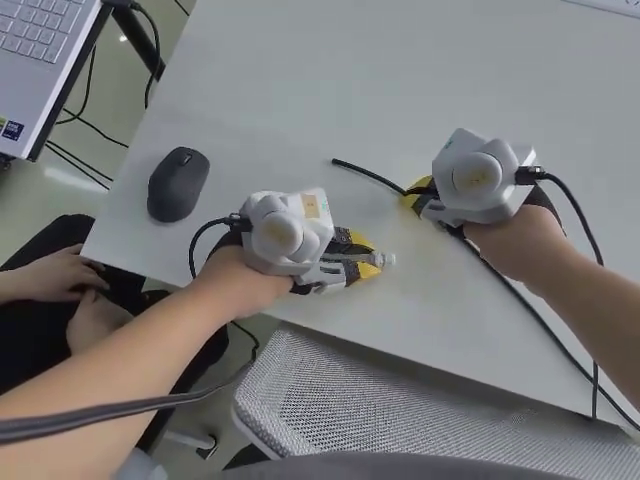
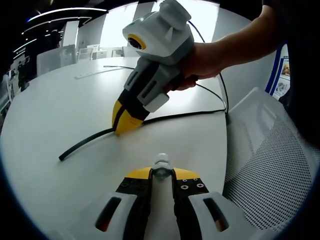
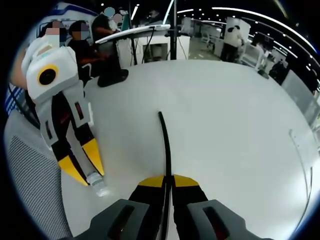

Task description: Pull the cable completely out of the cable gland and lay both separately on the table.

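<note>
White table [image 1: 300, 80]: dark mouse [image 1: 178, 183] by left edge, black cable [image 1: 365, 175] lying toward near edge.

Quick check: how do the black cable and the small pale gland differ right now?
The thin black cable is long and dark, its free end resting on the white table; the small pale plastic cable gland is short, stubby and whitish. The cable is pinched in the right gripper, the gland in the left gripper. Both are gripped, and they are apart.
</note>
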